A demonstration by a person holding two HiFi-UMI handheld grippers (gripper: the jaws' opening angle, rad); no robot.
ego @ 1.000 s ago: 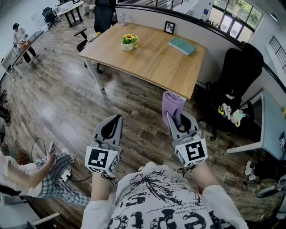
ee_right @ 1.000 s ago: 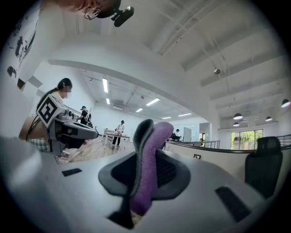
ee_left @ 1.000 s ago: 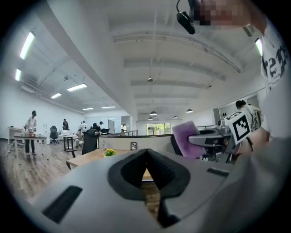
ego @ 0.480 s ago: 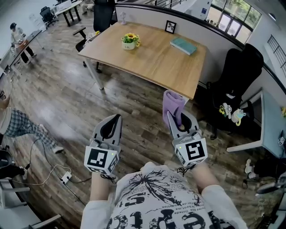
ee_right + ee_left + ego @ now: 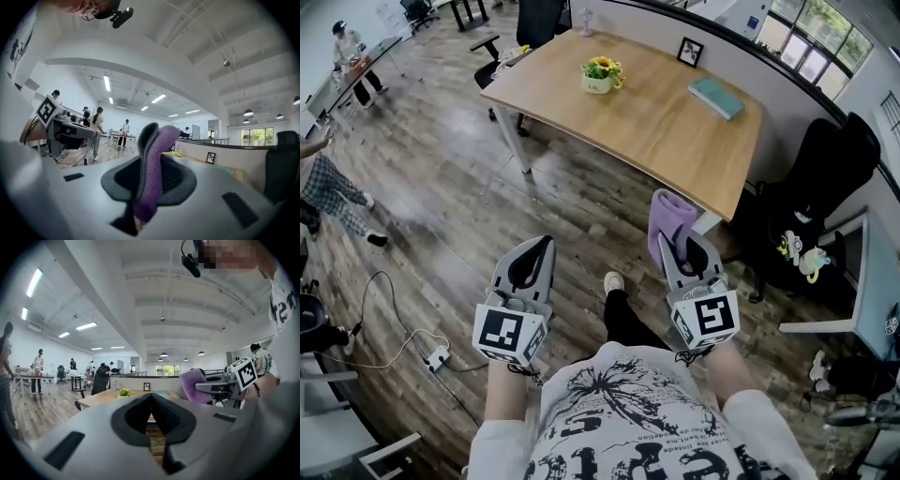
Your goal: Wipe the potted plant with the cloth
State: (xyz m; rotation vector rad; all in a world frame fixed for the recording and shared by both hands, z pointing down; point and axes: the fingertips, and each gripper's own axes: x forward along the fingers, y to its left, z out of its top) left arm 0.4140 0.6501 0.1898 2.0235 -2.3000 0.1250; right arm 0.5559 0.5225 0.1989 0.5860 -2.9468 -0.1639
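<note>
Carrying the cloth (image 5: 669, 217) pinched upright in the fingers of the right gripper (image 5: 680, 247), ready for wiping, with those of the left gripper (image 5: 544, 247) pressed together and empty; the plant (image 5: 600, 73) stands on the bench (image 5: 675, 141) ahead, well apart.

- potted plant (image 5: 600, 74): small, yellow flowers + green leaves in white pot. Upright on wooden table (image 5: 661, 131), near its far left corner, upper centre of head view. Tiny in left gripper view (image 5: 124, 393), centre-left. Well apart from cloth.
- cloth (image 5: 671, 217): purple, soft, folded. Pinched btwn jaws of right gripper (image 5: 682, 251), free end sticking out past jaw tips. Right of centre in head view, over floor, short of table's near edge. In right gripper view, cloth (image 5: 157, 159) = upright strip mid-frame, top curling right.
</note>
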